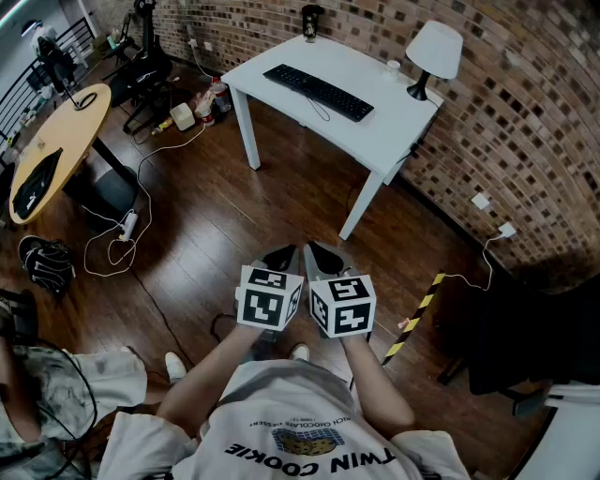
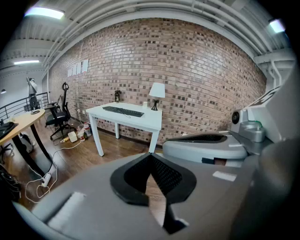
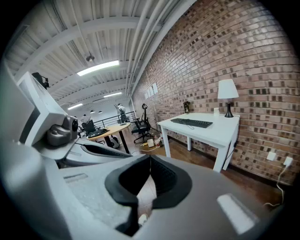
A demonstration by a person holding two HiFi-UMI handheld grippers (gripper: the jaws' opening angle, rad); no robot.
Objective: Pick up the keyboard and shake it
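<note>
A black keyboard (image 1: 318, 91) lies on a white table (image 1: 375, 141) against the brick wall, far from me. It also shows in the left gripper view as the keyboard (image 2: 123, 111) and in the right gripper view as the keyboard (image 3: 191, 123). My left gripper (image 1: 279, 257) and right gripper (image 1: 320, 255) are held side by side in front of my chest, well short of the table. Both are shut with nothing between the jaws. In their own views the left gripper (image 2: 151, 157) and right gripper (image 3: 150, 161) point toward the table.
A white lamp (image 1: 432, 54) and a small cup (image 1: 392, 67) stand on the table's right end, a dark object (image 1: 310, 21) at its back. A round wooden table (image 1: 52, 150), office chairs (image 1: 141, 66) and floor cables (image 1: 131, 220) are at the left. Yellow-black tape (image 1: 415, 317) marks the floor.
</note>
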